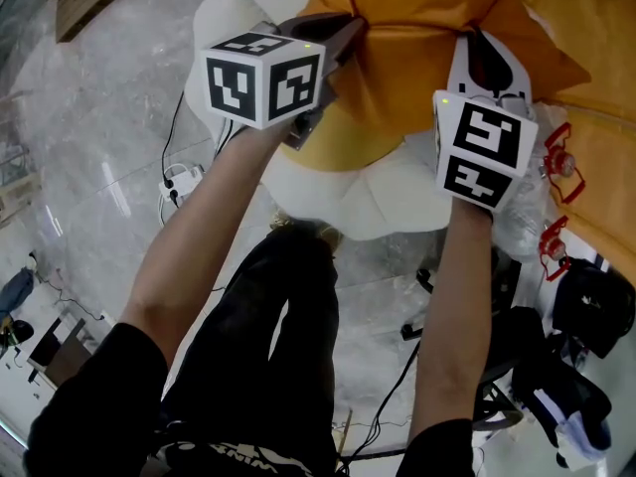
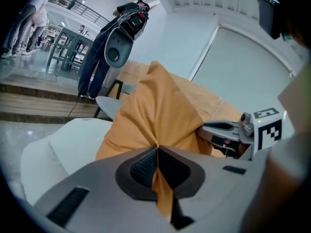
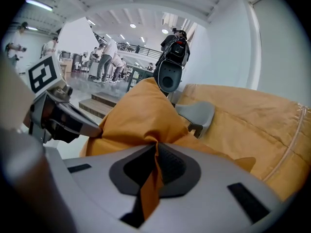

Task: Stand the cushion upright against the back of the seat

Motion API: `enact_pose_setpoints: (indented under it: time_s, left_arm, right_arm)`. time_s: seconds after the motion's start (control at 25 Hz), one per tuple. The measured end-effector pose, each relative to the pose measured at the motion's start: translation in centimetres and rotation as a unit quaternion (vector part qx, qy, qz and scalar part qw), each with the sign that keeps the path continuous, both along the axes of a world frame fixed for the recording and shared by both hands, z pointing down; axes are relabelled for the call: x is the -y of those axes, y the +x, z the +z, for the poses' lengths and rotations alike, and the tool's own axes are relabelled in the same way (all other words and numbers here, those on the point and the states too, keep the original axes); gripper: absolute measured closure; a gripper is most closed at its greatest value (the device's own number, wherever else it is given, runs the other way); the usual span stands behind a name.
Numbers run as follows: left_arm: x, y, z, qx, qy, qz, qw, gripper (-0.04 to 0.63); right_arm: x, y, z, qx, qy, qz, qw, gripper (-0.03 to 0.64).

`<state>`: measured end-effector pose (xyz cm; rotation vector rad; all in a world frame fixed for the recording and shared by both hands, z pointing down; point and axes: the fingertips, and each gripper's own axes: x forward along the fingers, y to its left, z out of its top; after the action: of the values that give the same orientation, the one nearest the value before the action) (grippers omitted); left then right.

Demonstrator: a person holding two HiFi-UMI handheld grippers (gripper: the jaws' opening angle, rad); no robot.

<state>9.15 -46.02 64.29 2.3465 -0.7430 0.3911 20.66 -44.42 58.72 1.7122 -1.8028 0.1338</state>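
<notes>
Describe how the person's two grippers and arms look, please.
Both the left gripper and the right gripper have grey shells with black ribbed pads. Each carries a white cube with black square markers and a small green light. The person wears black short sleeves.

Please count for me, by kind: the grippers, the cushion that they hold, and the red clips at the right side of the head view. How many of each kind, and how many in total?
Grippers: 2, the left gripper and the right gripper.
Cushion: 1, orange, pinched in both pairs of jaws.
Red clips: 2.
Total: 5.
</notes>
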Motion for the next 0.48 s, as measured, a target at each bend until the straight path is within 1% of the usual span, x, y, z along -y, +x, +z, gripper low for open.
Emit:
enact_pose_setpoints:
  time_s: [0.12,0.28,0.4,0.48]
  left_arm:
    - [0.0,0.1,1.1,-0.001,-0.009,0.003,1.0000,0.583]
    - [-0.2,0.2,2.5,0.007,-0.015,0.011,0.9998,0.583]
    - [0.1,-0.4,3.5,0.015,-0.017,0.003,0.9997,0.583]
    - [0.1,-0.8,3.5,0.022,-0.009,-0.001,0.9997,0.581]
  right_arm:
    - [0.3,-0.2,0.7,0.006,0.002,0.001,1.000,0.578]
    - [0.2,-0.4,1.9,0.016,0.002,0.003,1.000,0.578]
    - [0.0,-0.8,2.9,0.016,-0.001,-0.004,1.000,0.577]
    - [-0.2,-0.9,3.3,0.009,-0.001,-0.007,1.000,0.577]
